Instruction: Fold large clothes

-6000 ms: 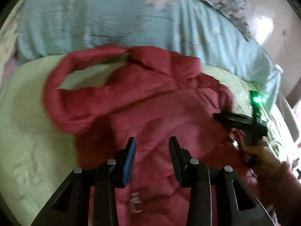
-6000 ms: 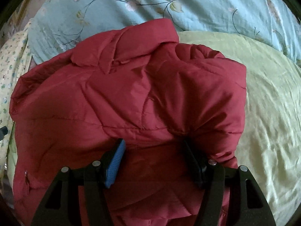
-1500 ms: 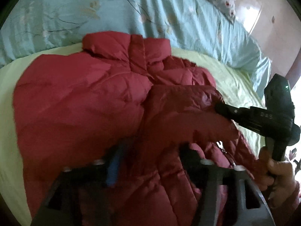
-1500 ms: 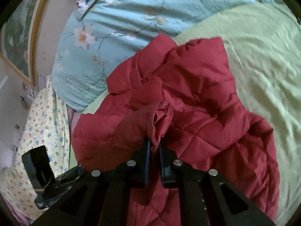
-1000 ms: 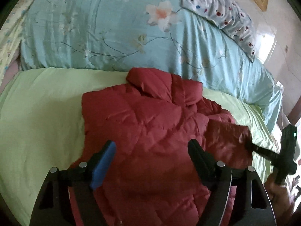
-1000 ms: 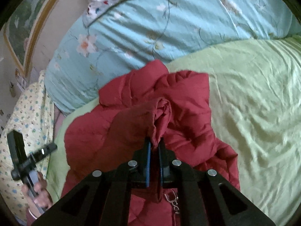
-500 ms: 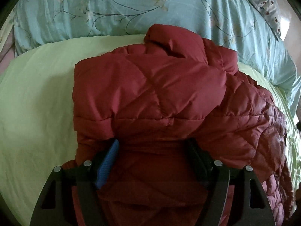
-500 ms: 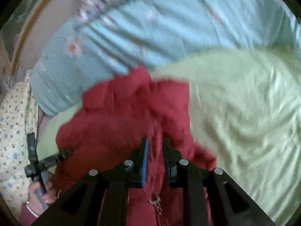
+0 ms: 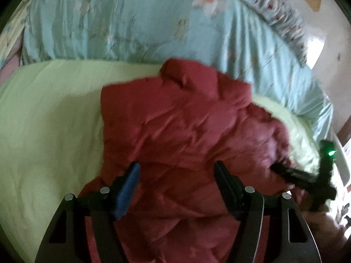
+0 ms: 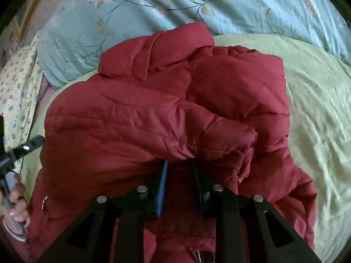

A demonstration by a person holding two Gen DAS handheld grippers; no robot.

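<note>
A dark red puffer jacket (image 10: 136, 118) lies collar-away on the light green sheet (image 10: 318, 114), one sleeve (image 10: 219, 131) folded across its body. My right gripper (image 10: 179, 164) hovers low over the jacket, its jaws slightly apart and opening. The tips sit under the sleeve's edge, with jacket fabric in the gap and nothing pinched. My left gripper (image 9: 176, 173) stands open over the jacket's lower part (image 9: 175, 135). Its jaws are closing, with quilted fabric between them and the pads not pressing. Each view shows the other gripper at its edge: right gripper (image 9: 277, 168), left gripper (image 10: 39, 141).
A pale blue floral quilt (image 9: 109, 22) is bunched along the far side of the bed, with a spotted pillow (image 9: 280, 15) behind it. Yellow patterned cloth (image 10: 15, 83) hangs at the left. Bare green sheet (image 9: 43, 120) spreads on both sides of the jacket. A hand (image 10: 15, 199) holds the left gripper.
My right gripper has let go of the pinched sleeve cuff, parted its jaws and dropped toward the jacket. The sleeve now lies across the body. My left gripper's jaws have narrowed.
</note>
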